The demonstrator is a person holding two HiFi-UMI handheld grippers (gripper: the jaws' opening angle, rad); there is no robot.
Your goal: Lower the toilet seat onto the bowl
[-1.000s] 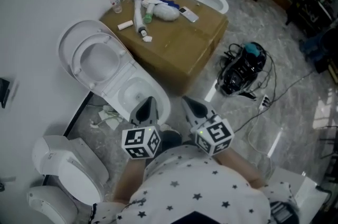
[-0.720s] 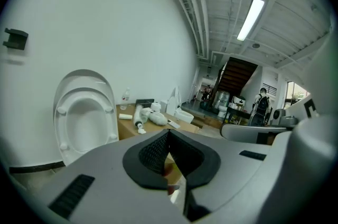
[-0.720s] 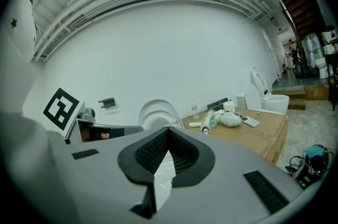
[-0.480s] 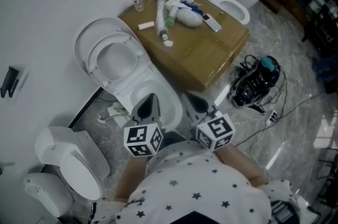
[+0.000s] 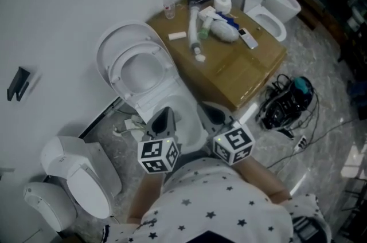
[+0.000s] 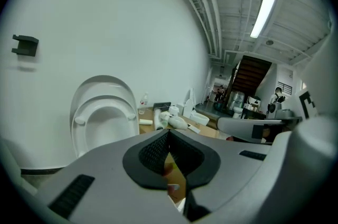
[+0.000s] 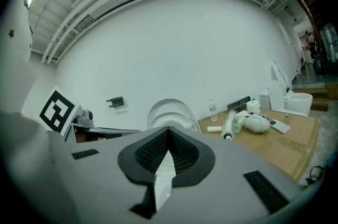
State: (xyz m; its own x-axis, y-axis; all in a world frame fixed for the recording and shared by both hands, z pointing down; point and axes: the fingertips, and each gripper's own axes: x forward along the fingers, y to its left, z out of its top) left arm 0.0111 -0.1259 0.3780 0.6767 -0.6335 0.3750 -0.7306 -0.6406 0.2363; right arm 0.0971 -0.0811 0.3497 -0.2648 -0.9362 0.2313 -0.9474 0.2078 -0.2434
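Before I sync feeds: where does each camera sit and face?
Head view: on the person's head, looking steeply down at the raised toilet seat; left gripper, right gripper and starred shirt show.
Left gripper view: on that gripper, along its shut jaws toward the seat.
Right gripper view: likewise, shut jaws, facing the seat.
All share the seat.

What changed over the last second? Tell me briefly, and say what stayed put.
The person shifted sideways with both grippers. In the head view the toilet and the brown box slid right, so the left gripper and right gripper now sit at the front of the bowl. Nothing was gripped or released. Unchanged: both jaws are shut and empty, and the seat and lid are upright against the wall.
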